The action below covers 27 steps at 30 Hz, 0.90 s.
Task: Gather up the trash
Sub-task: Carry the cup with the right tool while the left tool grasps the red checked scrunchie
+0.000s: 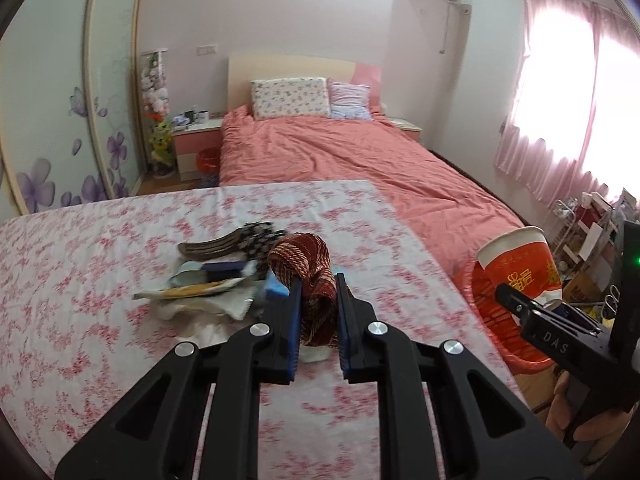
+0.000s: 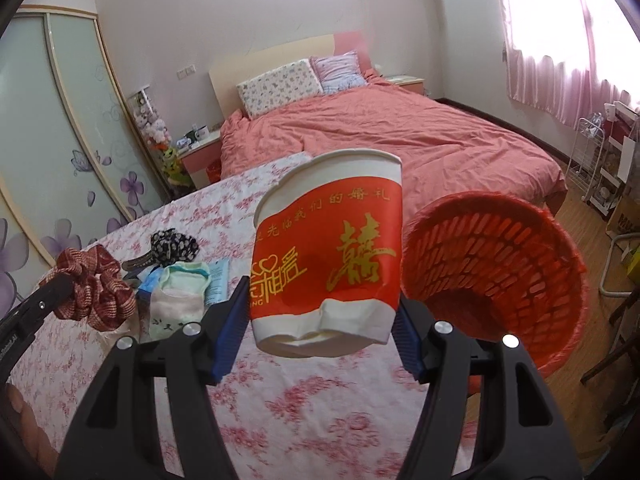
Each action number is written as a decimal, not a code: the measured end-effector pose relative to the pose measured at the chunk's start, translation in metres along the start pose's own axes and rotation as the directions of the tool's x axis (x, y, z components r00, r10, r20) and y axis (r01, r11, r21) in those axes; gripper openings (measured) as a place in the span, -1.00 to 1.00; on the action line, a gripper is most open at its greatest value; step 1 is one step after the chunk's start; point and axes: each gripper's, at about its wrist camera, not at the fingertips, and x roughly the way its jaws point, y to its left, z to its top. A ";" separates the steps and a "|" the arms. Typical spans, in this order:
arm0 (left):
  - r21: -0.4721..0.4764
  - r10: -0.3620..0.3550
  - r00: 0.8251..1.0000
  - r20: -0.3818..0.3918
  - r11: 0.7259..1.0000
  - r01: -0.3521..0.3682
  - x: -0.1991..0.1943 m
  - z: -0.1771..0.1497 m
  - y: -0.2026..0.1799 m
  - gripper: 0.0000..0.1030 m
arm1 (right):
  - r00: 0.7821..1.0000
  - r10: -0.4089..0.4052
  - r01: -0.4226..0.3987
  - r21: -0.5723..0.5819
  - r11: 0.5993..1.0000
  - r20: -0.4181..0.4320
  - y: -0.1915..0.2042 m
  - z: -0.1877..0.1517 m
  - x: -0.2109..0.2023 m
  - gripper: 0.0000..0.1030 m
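Note:
My left gripper [image 1: 318, 280] is shut on a red-and-white knitted scrunchie [image 1: 308, 276], held just above the floral-cloth table [image 1: 100, 300]. It also shows in the right wrist view [image 2: 94, 284]. My right gripper [image 2: 320, 308] is shut on a dented red-and-white paper cup [image 2: 332, 256], held upright to the left of the red plastic basket [image 2: 496, 272]. The cup [image 1: 520, 268] and basket [image 1: 492, 320] show at the right of the left wrist view. A pile of trash [image 1: 216, 284] lies on the table: wrappers, tissue, a black-and-white scrunchie [image 2: 174, 246], a small sock [image 2: 180, 300].
A pink bed [image 1: 340, 156] with two pillows stands beyond the table. A nightstand [image 1: 196, 144] and a second red bin [image 1: 206, 162] are at the far left. A wire rack [image 2: 600, 168] and boxes stand by the curtained window on the right.

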 end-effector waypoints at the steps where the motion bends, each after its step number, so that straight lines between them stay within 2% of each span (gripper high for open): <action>1: 0.003 -0.010 1.000 0.000 1.000 0.010 0.000 0.000 -0.004 -0.70 | 1.000 -0.007 0.007 0.002 1.000 0.006 -0.004 0.001 -0.003 0.22; 6: 0.031 -0.076 0.997 0.002 0.997 0.076 0.008 0.008 -0.035 -0.70 | 0.998 -0.052 0.051 0.018 0.999 0.045 -0.031 0.005 -0.019 0.22; 14: 0.081 -0.184 0.983 -0.016 0.980 0.184 0.029 0.013 -0.082 -0.70 | 0.990 -0.120 0.115 0.072 0.991 0.075 -0.079 0.007 -0.027 0.22; 20: 0.129 -0.272 0.960 -0.060 0.952 0.278 0.049 0.012 -0.129 -0.70 | 0.984 -0.161 0.151 0.131 0.980 0.075 -0.119 0.008 -0.023 0.22; 27: 0.185 -0.342 0.934 -0.105 0.916 0.357 0.068 0.010 -0.174 -0.70 | 0.981 -0.181 0.165 0.193 0.967 0.067 -0.160 0.008 -0.010 0.22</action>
